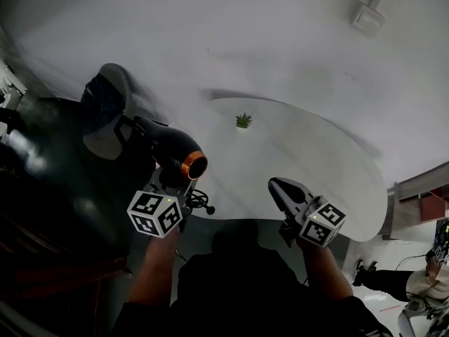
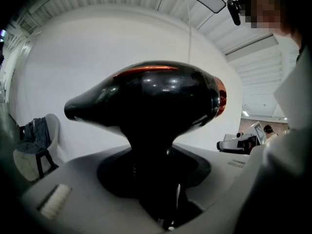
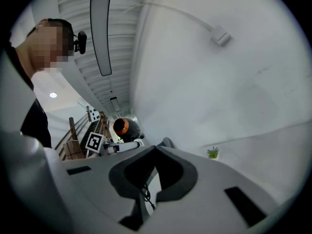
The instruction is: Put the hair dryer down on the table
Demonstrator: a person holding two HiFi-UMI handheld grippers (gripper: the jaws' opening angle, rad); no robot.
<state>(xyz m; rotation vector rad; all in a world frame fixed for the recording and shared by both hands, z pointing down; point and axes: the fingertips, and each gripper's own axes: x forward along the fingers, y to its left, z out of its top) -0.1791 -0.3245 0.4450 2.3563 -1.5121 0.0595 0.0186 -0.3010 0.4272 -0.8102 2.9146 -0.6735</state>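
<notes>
The left gripper (image 1: 170, 186) is clenched on the handle of the hair dryer (image 1: 168, 149). In the left gripper view its two smooth grey jaws stand partly apart, with the black handle filling the hollow between them and pressed on both sides. The dryer is off the table (image 1: 316, 167), held in the air just beside its near left edge, handle down and barrel roughly level. Its body is glossy black plastic, rounded and bulbous, tapering to a narrow nozzle that points away toward the chair (image 1: 105, 142). The wide end, trimmed with a shiny copper-orange ring, faces back toward the person. A thin black cord (image 1: 200, 202) loops in a tangle below the handle.

The right gripper (image 1: 279, 188) grips nothing. Its jaws are closed tip to tip into a blunt wedge, with only a dark hollow behind the meeting point, and it hovers over the near edge of the table.

The table is matt white with a rounded outline. A small green plant (image 1: 243, 121) stands on its far side, well apart from both grippers. The chair is a pale curved shell with a dark cloth (image 1: 102, 100) draped over it
</notes>
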